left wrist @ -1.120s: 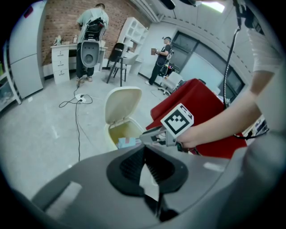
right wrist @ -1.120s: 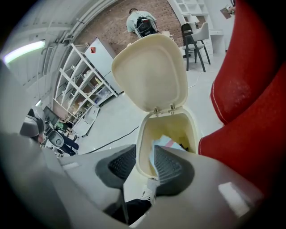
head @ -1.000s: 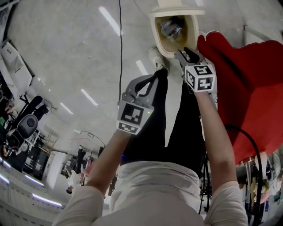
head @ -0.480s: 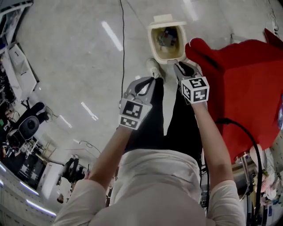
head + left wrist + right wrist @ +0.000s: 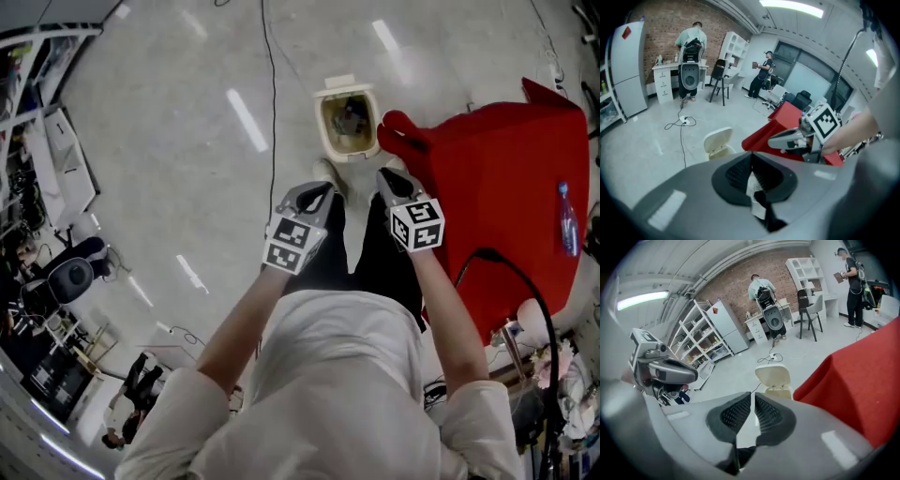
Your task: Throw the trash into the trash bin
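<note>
Left hand-held gripper [image 5: 751, 157]: jaws pressing together, gripping nothing.
Right hand-held gripper [image 5: 753, 398]: jaws just closing down to a thin slit, holding nothing.
Trash [image 5: 352, 116]: lying inside the open cream trash bin [image 5: 326, 127], which is standing on the floor beside the red-draped surface [image 5: 506, 178].

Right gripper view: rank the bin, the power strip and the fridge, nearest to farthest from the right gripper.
1. Bin, centre, just beyond the jaws.
2. Power strip, centre, behind the bin.
3. Fridge, back left.
</note>
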